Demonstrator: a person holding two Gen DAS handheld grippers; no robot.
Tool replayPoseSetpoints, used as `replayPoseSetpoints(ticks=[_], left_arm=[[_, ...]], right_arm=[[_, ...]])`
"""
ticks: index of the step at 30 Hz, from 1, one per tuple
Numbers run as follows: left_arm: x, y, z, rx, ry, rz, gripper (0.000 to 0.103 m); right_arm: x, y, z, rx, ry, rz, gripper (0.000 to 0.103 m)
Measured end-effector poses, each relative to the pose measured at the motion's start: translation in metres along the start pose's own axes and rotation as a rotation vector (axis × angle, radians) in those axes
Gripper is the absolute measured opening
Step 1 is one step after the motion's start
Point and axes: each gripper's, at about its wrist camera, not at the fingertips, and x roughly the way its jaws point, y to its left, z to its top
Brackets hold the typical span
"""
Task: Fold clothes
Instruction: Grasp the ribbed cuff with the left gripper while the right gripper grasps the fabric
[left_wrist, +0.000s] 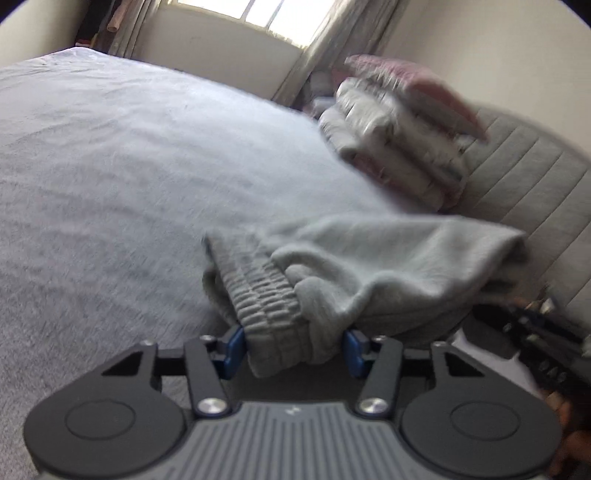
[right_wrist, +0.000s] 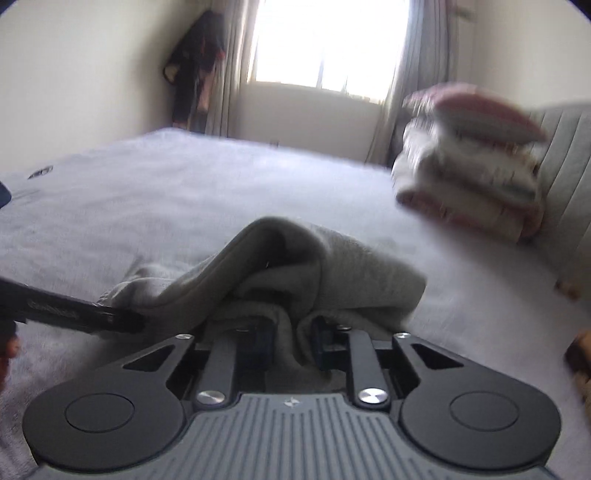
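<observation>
Bed (left_wrist: 129, 166), grey cover: my left fingers (left_wrist: 293, 349) pinch the sweatpants (left_wrist: 369, 258) waistband; right fingers (right_wrist: 290, 345) pinch another bunch. Sweatpants hang just over the bed. Step, I judge: lift and spread flat. Folded stack (left_wrist: 399, 129) beyond.

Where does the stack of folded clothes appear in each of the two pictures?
Left wrist view: the stack is upper right, on the bed, against the headboard.
Right wrist view: the stack is right of centre, also beside the headboard.
Shared landmark: the window behind the bed.
</observation>
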Motion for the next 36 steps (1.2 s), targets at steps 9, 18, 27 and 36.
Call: replayPoseSetpoints(ticks=[9, 18, 27, 36], left_arm=[[-0.051, -0.013, 0.02, -0.038, -0.213, -0.132, 0.032], [-0.039, 0.019, 0.017, -0.093, -0.133, 0.1, 0.044], [-0.045, 0.021, 0.02, -0.097, -0.128, 0.064, 0.086], [-0.023, 0.042, 0.013, -0.163, -0.007, 0.125, 0.099]], right_arm=[[-0.065, -0.056, 0.033, 0.043, -0.302, -0.062, 0.013], [0.003, -0.099, -0.008, 0.14, 0.027, -0.089, 0.047], [-0.011, -0.119, -0.005, 0.314, 0.027, -0.088, 0.074], [-0.006, -0.155, -0.035, 0.773, 0.075, 0.101, 0.077]])
